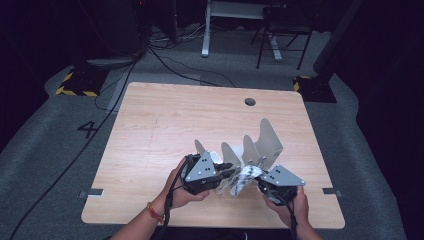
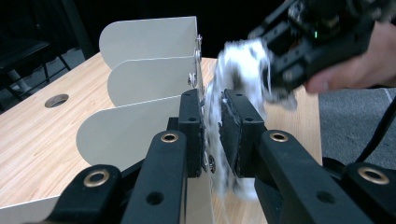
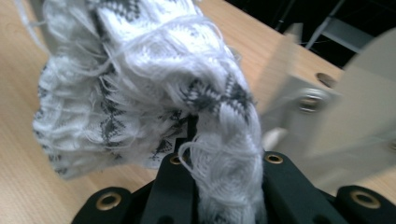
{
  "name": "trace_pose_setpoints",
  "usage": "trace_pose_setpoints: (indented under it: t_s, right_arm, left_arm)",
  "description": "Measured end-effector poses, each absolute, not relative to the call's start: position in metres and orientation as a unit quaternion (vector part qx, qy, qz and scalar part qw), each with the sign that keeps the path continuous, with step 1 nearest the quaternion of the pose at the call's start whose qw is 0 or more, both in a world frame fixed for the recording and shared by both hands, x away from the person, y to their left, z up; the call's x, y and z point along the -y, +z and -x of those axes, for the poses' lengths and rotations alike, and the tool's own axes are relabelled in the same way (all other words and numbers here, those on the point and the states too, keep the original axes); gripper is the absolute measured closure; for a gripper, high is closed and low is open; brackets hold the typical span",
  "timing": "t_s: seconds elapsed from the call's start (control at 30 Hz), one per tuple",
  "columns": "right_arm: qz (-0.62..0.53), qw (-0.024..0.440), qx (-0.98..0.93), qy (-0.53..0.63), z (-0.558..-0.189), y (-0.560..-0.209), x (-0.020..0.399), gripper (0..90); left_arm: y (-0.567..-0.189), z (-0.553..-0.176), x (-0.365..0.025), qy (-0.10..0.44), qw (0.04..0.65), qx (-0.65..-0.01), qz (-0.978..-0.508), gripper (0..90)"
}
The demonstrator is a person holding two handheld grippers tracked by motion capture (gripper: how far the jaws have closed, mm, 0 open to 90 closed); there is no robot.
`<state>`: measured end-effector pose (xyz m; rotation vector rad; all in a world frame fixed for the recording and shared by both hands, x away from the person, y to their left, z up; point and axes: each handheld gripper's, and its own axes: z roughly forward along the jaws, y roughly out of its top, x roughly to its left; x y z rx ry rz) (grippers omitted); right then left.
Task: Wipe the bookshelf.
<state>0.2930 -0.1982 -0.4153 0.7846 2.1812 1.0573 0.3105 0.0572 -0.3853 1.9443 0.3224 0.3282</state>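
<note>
Sock, white-grey patterned, frayed threads

dark lab, hazard-taped stands, floor cables

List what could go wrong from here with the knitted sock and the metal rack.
1. Both the left gripper and the right gripper clamp the sock; pulling apart may stretch or tear the knit.
2. Loose threads hang free and could snag on the rack's screws.
3. The left gripper's jaws appear to pinch a rack edge too, so tugging could drag the rack.
</note>
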Motion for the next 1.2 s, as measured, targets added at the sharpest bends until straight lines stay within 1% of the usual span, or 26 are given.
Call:
trace_pose_setpoints:
  t_s: [0.17,0.37,0.4,0.63,0.73,0.87,0.97,1.13,1.2]
  right_arm:
    - [-0.287,0.283,-0.838,0.367,-0.299,-0.435,0.187,82.3]
    - [-0.321,0.262,-0.848,0.33,-0.314,-0.459,0.201,82.7]
    - [-0.325,0.267,-0.847,0.324,-0.314,-0.46,0.204,82.7]
    - [-0.379,0.301,-0.804,0.346,-0.315,-0.439,0.24,82.7]
    - [-0.38,0.31,-0.787,0.373,-0.312,-0.424,0.243,83.0]
    - [-0.344,0.307,-0.79,0.403,-0.3,-0.412,0.228,83.1]
    - [-0.308,0.305,-0.805,0.406,-0.29,-0.41,0.208,83.1]
    - [-0.283,0.295,-0.823,0.395,-0.286,-0.422,0.185,83.1]
    - [-0.28,0.283,-0.833,0.383,-0.287,-0.43,0.18,83.1]
  left_arm:
    - [-0.386,-0.312,-0.059,0.132,0.546,-0.137,-0.816,80.2]
    - [-0.387,-0.313,-0.059,0.126,0.553,-0.139,-0.812,80.7]
    - [-0.387,-0.314,-0.059,0.125,0.553,-0.139,-0.812,80.8]
    - [-0.388,-0.315,-0.059,0.122,0.557,-0.141,-0.809,83.7]
    - [-0.389,-0.314,-0.055,0.118,0.559,-0.139,-0.809,83.7]
    - [-0.392,-0.313,-0.048,0.118,0.555,-0.133,-0.812,83.9]
    - [-0.392,-0.311,-0.045,0.124,0.554,-0.132,-0.813,84.7]
    - [-0.392,-0.311,-0.046,0.119,0.554,-0.132,-0.813,86.4]
    - [-0.392,-0.311,-0.046,0.117,0.555,-0.133,-0.813,86.4]
